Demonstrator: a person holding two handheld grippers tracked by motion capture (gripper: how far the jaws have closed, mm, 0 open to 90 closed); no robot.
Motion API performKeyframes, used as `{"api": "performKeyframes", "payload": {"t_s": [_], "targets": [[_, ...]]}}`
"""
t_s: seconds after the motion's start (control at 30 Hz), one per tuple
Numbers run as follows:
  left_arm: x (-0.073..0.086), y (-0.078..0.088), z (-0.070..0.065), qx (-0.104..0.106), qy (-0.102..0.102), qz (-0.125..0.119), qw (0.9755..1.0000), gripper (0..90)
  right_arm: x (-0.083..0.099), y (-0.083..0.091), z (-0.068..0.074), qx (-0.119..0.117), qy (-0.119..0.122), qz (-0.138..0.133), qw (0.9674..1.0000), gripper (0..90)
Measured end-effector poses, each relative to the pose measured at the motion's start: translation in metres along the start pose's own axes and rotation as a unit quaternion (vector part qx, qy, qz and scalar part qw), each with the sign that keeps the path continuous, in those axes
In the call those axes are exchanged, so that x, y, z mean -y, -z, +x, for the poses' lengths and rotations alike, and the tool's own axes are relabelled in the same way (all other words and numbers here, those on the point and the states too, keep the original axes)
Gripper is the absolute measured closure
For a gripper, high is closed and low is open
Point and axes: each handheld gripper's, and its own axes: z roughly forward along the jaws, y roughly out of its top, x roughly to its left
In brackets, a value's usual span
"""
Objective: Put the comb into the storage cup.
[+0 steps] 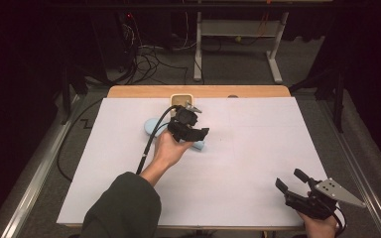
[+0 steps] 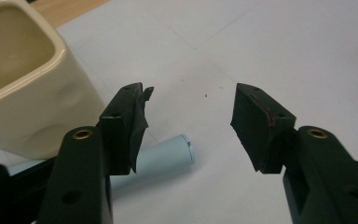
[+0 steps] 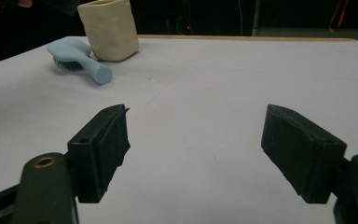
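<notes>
The left tool hangs above the blue brush, its jaws apart with nothing between them. The brush lies flat on the white surface, its handle end visible. At about ten o'clock stands the cream cup, touching the brush; its inside looks empty. The right tool, jaws apart, rests near the front corner.

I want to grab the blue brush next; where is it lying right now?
The blue brush lies on the white table cover, at its far left-centre in the high view, just in front of the cream cup and below the left gripper.
</notes>
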Motion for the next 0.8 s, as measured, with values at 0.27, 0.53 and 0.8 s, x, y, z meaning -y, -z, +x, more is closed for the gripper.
{"api": "performKeyframes", "payload": {"t_s": [0.27, 0.53, 0.8], "targets": [[-0.014, -0.021, 0.003, -0.009, -0.013, 0.046, 0.9988, 56.3, 0.000, 0.001, -0.001, -0.002, -0.001, -0.003, 1.0000, 23.5], [-0.016, -0.047, 0.008, -0.018, 0.003, 0.098, 0.9950, 68.8, 0.000, 0.002, 0.000, -0.004, 0.000, -0.005, 1.0000, 23.5], [-0.011, -0.067, 0.012, -0.016, 0.021, 0.135, 0.9906, 80.1, 0.000, 0.001, 0.000, -0.006, 0.003, -0.003, 1.0000, 23.5]]}}
